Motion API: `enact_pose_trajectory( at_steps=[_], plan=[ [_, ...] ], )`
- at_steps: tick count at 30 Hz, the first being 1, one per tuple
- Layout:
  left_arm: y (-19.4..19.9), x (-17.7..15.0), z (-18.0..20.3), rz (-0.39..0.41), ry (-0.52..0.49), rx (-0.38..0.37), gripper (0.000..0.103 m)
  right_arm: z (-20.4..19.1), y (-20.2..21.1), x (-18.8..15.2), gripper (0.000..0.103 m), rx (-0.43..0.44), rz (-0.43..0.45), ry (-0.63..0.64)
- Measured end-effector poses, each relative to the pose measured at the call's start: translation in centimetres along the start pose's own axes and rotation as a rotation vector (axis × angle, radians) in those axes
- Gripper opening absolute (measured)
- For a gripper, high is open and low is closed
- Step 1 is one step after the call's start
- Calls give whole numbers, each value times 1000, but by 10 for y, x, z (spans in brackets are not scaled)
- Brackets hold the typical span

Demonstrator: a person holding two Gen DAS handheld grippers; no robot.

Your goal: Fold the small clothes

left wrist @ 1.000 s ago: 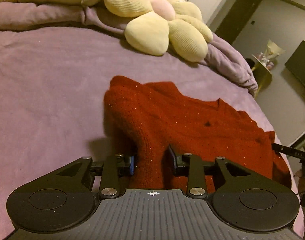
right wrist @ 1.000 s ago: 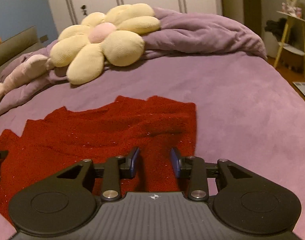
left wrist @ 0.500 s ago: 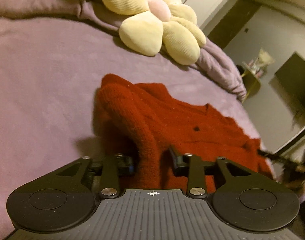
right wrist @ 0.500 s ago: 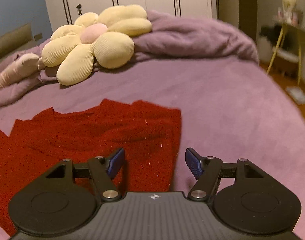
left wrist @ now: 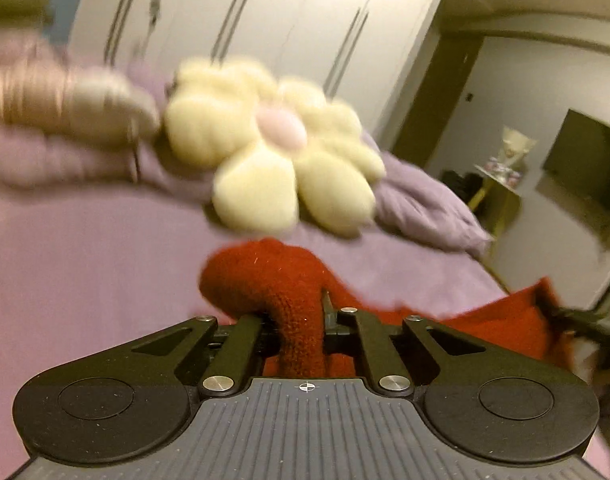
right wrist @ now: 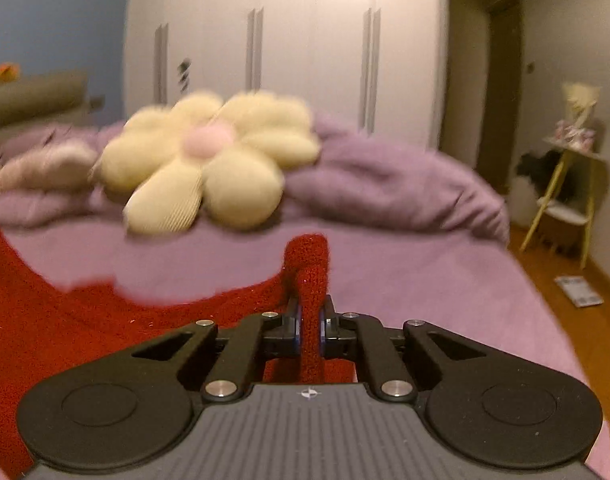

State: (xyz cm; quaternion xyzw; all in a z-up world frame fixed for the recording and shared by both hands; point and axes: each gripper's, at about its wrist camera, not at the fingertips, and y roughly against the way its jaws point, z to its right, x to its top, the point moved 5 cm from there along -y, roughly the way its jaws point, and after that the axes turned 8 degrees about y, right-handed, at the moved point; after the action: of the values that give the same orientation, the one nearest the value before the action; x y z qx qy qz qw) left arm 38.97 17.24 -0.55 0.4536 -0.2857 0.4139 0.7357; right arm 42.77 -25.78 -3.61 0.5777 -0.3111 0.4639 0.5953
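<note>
- Left wrist view: the left gripper [left wrist: 296, 320] pinches a thick bunched fold of the red sweater [left wrist: 265, 280], which bulges up over and ahead of the fingers. To the right a stretch of the sweater's edge runs off toward a dark piece at the frame edge, too blurred to identify.
- Right wrist view: the right gripper [right wrist: 310, 324] has its blue pads [right wrist: 296, 326] pressed on a thin upright strip of the sweater [right wrist: 307, 268]; the rest of the cloth sags away to the left and fills the lower left of the frame.
- Only the right view shows the wooden floor [right wrist: 553, 280], a yellow-legged stand [right wrist: 561, 196] and a flat paper-like item [right wrist: 579, 291] on the floor.
- Only the left view shows a dark panel [left wrist: 585, 160] on the far wall.
- Both views show the purple bed [right wrist: 425, 280] with bare cover ahead of the grippers, then the flower cushion [right wrist: 209, 164] and a rumpled duvet [right wrist: 385, 188] near the wardrobe [right wrist: 305, 52].
- The bed's right edge drops to the floor close beside the right gripper.
- No containers can be made out; what stands on the stand is blurred.
</note>
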Motion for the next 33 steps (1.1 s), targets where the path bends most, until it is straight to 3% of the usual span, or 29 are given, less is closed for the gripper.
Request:
enact_pose_trajectory(
  at_steps=[4,6,9,11,14,17,20,21,23,25,27,30,33],
  plan=[
    [-46,19,1,49,-8,131,10,3,-43,23,7,-131,-9,-23],
    [-75,10,-3,14,-15,219,13,0,-70,19,8,-148,-42,-43],
    [-112,-20,-15,-74,-44,361,26,-7,-102,-3,9,-157,-120,-75],
    [-111,-33,-23,-89,-32,413,37,-10,-111,-17,13,-191,-156,-66],
    [-82,-34,-24,6,-9,393,46,-14,-98,-27,19,-205,-131,-67],
    [-69,-33,-2,27,39,275,54,-41,-79,-22,19,-72,-61,-101],
    [-80,-42,24,6,88,150,74,-103,-74,-19,23,174,-40,-81],
    [-89,-47,29,-3,90,140,77,-127,-76,-22,26,254,-48,-67],
    [-107,-63,35,-27,55,157,77,-159,-84,-32,26,313,-83,7],
    [-124,-76,29,-72,-1,227,77,-173,-92,-46,29,275,-94,138],
    [-130,-80,19,-66,-56,290,73,-157,-96,-48,35,214,-87,170],
    [-129,-74,4,-52,2,294,73,-95,-105,-51,35,53,-112,118],
    [-133,-76,5,-62,-28,308,75,-25,-112,-60,39,-116,-146,7]
  ],
)
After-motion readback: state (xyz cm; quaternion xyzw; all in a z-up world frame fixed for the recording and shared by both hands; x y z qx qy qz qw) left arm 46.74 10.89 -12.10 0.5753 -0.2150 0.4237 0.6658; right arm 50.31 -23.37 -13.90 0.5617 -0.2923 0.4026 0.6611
